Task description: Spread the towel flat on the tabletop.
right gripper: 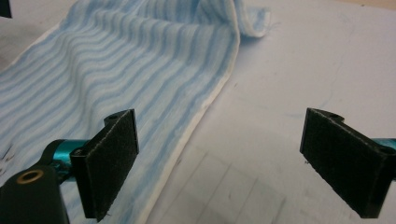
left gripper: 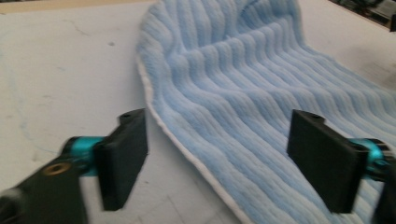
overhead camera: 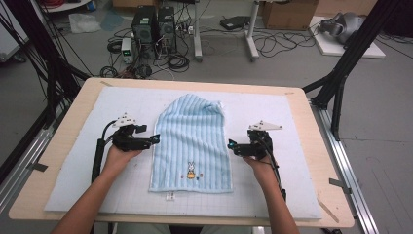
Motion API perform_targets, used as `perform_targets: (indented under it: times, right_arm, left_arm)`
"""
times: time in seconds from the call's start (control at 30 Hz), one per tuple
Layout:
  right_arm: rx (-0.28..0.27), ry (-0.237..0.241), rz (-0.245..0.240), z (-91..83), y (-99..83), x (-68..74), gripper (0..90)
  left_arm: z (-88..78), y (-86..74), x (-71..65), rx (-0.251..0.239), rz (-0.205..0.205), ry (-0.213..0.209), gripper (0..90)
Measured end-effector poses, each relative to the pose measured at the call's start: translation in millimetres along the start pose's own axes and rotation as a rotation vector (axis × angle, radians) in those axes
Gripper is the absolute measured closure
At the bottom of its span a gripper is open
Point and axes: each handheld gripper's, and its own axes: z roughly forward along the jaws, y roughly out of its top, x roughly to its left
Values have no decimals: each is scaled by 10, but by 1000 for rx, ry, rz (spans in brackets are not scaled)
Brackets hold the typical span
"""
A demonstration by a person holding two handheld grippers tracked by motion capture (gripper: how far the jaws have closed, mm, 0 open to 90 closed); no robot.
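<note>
A light blue ribbed towel [overhead camera: 192, 141] with a small rabbit emblem lies folded lengthwise on the white mat [overhead camera: 73, 161], its far end bunched to a rounded peak. My left gripper [overhead camera: 157, 139] sits just off the towel's left edge, jaws open and empty. In the left gripper view the towel [left gripper: 261, 93] and its white hem run between the wide-set jaws of that left gripper [left gripper: 229, 158]. My right gripper [overhead camera: 231, 145] rests beside the towel's right edge, open. In the right gripper view the towel's hem [right gripper: 205, 112] passes just inside the left jaw of the right gripper [right gripper: 224, 163], untouched.
The mat covers a wooden table [overhead camera: 321, 146] with rounded corners. Black frame legs [overhead camera: 341, 63] stand at both sides. Computer towers [overhead camera: 153, 27], cables and boxes lie on the floor beyond the table's far edge.
</note>
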Motion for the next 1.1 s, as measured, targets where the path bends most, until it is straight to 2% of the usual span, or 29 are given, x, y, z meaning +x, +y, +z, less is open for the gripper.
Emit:
perform_targets:
  times: [0.03, 0.07, 0.17, 0.27, 0.37, 0.4, 0.43, 0.47, 0.53, 0.6, 0.7, 0.73, 0.77, 0.83, 0.87, 0.97, 1.0, 1.03, 1.1]
  right_arm:
    - [9, -9, -18, -14, -42, 23, 161]
    - [20, -2, -29, -26, -69, 44, 263]
    - [20, 74, -36, -24, -109, 102, 490]
    - [32, 126, -55, 48, -112, 193, 593]
    - [96, 117, -78, 180, -134, 293, 638]
    - [116, 111, -89, 228, -146, 317, 672]
    - [138, 102, -105, 276, -159, 338, 714]
    - [133, 82, -121, 294, -166, 357, 772]
    - [135, 65, -124, 316, -141, 359, 831]
    - [133, 52, -109, 347, -125, 356, 840]
    - [121, 10, -109, 406, -94, 379, 804]
    - [117, 9, -103, 419, -91, 383, 765]
    - [107, 10, -100, 419, -90, 379, 720]
    - [91, 18, -90, 385, -82, 365, 631]
    - [77, 26, -75, 351, -74, 355, 623]
    - [29, 51, -70, 231, -50, 344, 591]
    - [27, 60, -69, 202, -51, 348, 585]
    - [25, 68, -79, 162, -62, 355, 580]
    - [45, 74, -92, 106, -97, 375, 563]
  left_arm:
    - [15, -6, -29, 21, 16, -9, 379]
    - [30, -10, -57, 48, 31, -8, 422]
    - [89, -26, -113, 116, 67, 0, 497]
    - [169, -64, -146, 175, 96, 17, 540]
    - [201, -75, -203, 187, 148, 54, 623]
    - [201, -71, -209, 189, 163, 36, 729]
    - [211, -72, -222, 188, 174, 35, 834]
    - [220, -66, -235, 189, 185, 45, 853]
    - [240, -43, -220, 190, 194, 68, 864]
    - [267, -29, -165, 171, 173, 103, 865]
    - [308, -8, -106, 165, 134, 113, 859]
    - [308, -8, -112, 160, 134, 119, 832]
    - [299, -7, -115, 155, 123, 124, 750]
    - [257, -16, -105, 142, 82, 106, 587]
    - [226, -19, -105, 132, 72, 106, 531]
    - [109, -37, -111, 81, 43, 91, 473]
    - [109, -37, -111, 81, 43, 91, 460]
    - [13, -73, -129, 57, 26, 80, 460]
    - [-64, -113, -149, 50, 22, 73, 451]
